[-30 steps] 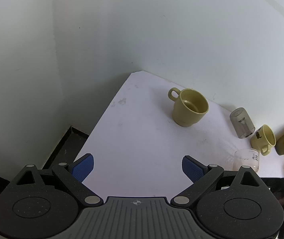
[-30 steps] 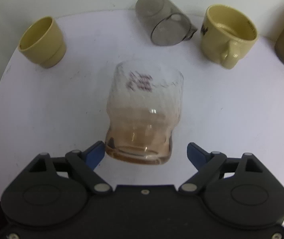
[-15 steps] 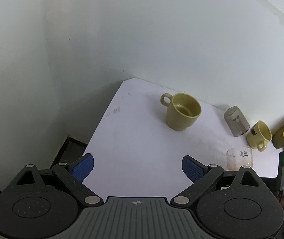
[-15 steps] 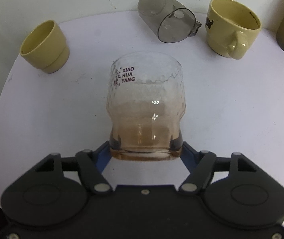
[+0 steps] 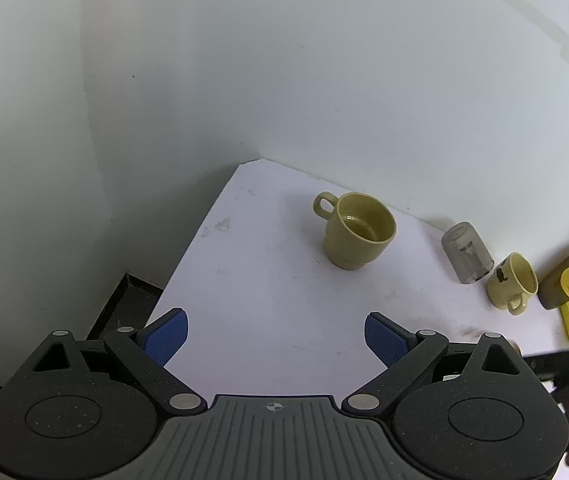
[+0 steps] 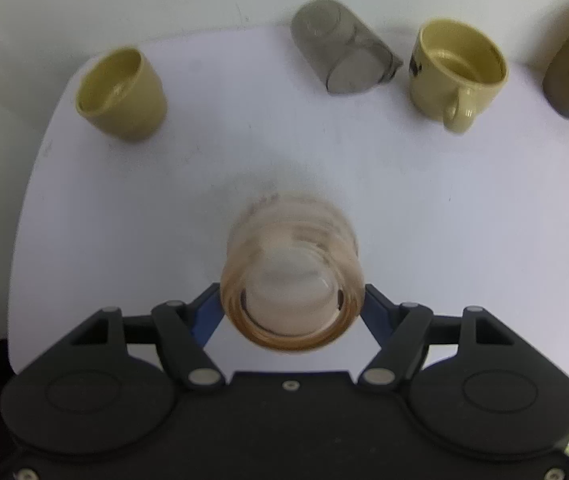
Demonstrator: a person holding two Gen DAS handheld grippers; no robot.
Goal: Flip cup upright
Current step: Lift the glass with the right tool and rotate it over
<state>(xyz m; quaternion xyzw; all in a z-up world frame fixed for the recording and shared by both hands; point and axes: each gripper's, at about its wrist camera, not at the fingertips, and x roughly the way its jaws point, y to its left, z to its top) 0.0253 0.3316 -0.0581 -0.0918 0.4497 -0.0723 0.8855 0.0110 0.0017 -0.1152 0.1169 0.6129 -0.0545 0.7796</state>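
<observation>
A clear glass cup (image 6: 292,280) with an amber-tinted base sits between my right gripper's blue pads. My right gripper (image 6: 291,306) is shut on it near its base. The cup is blurred and tipped, its thick base facing the camera and its mouth pointing away, above the white table (image 6: 424,216). My left gripper (image 5: 276,334) is open and empty, held above the table's left part. The glass cup does not show in the left wrist view.
An olive mug (image 6: 122,94) stands upright at the back left, also in the left wrist view (image 5: 358,230). A grey tumbler (image 6: 344,56) lies on its side, next to a yellow mug (image 6: 458,70) and a dark bottle (image 5: 568,280). White walls rise behind the table.
My right gripper closed on the glass cup and lifted it, tipping it so the base now faces the camera. My left gripper has drawn back and up.
</observation>
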